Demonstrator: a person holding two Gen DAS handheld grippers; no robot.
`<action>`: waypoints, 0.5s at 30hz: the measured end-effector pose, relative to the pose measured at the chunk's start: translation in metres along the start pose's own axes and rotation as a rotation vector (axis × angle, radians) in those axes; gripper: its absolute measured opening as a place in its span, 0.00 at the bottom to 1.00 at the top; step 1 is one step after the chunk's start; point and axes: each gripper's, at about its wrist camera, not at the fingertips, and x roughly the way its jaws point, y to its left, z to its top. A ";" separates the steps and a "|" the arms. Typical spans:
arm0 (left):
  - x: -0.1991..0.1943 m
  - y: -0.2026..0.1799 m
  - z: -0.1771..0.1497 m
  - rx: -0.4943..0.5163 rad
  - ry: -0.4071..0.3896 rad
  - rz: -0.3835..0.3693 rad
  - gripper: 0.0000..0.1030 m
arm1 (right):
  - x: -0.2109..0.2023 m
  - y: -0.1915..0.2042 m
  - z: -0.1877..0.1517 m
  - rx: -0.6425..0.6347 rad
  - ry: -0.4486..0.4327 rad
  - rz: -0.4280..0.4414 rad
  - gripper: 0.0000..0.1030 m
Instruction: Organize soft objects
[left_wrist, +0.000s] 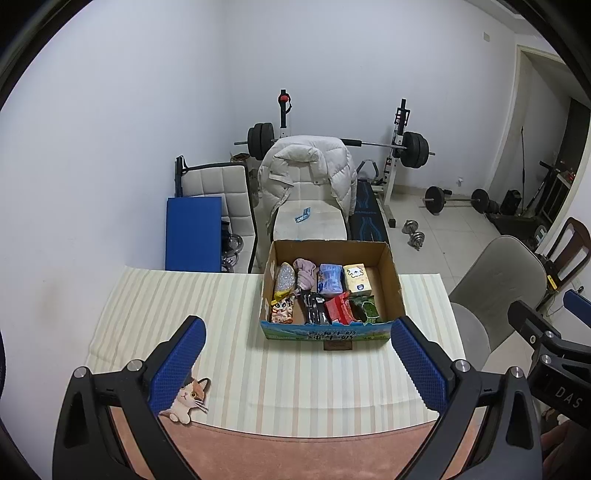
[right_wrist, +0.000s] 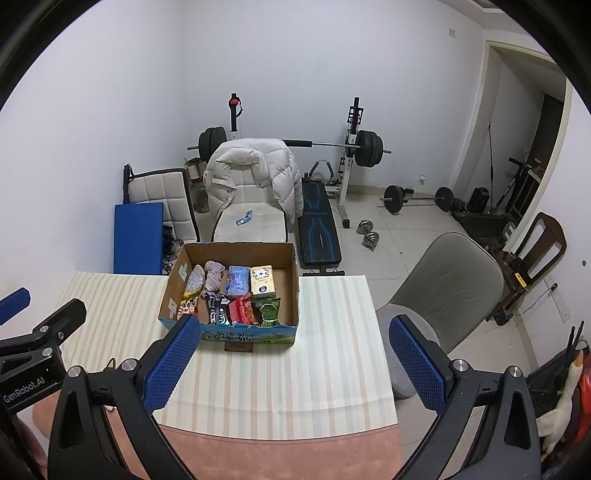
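Both jaw pairs stand wide apart with nothing between them. We hold the left gripper (left_wrist: 297, 363) and right gripper (right_wrist: 293, 363) above the near edge of the striped cloth (left_wrist: 258, 373). Nearest to us, the cat plush (left_wrist: 190, 400) lies on that cloth at its front edge, partly hidden behind the left gripper's left finger, so outside the gap, just to its left and below. We judge this the last loose soft thing, and fetching it the step in hand. To do it well, we would shift the left gripper leftward and down until the plush sits centred between the pads, then close across the body, not the thin paw, so it does not slip or drag the cloth. The right gripper's view does not show the plush. Farther ahead, well apart from both jaw pairs, the cardboard box (left_wrist: 391, 280) sits on the cloth, between the left gripper's fingers in line of sight. It holds packed items in two rows; the right side has bare floor, room for the plush.
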 end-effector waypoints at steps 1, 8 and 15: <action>0.000 0.000 0.000 -0.002 -0.001 0.001 1.00 | 0.000 0.000 0.001 0.000 0.000 0.002 1.00; 0.001 0.000 0.001 -0.003 -0.001 0.000 1.00 | -0.003 -0.002 0.004 -0.004 -0.007 -0.001 1.00; 0.000 -0.001 0.003 -0.006 -0.001 -0.001 1.00 | -0.006 -0.002 0.010 -0.014 -0.013 -0.003 1.00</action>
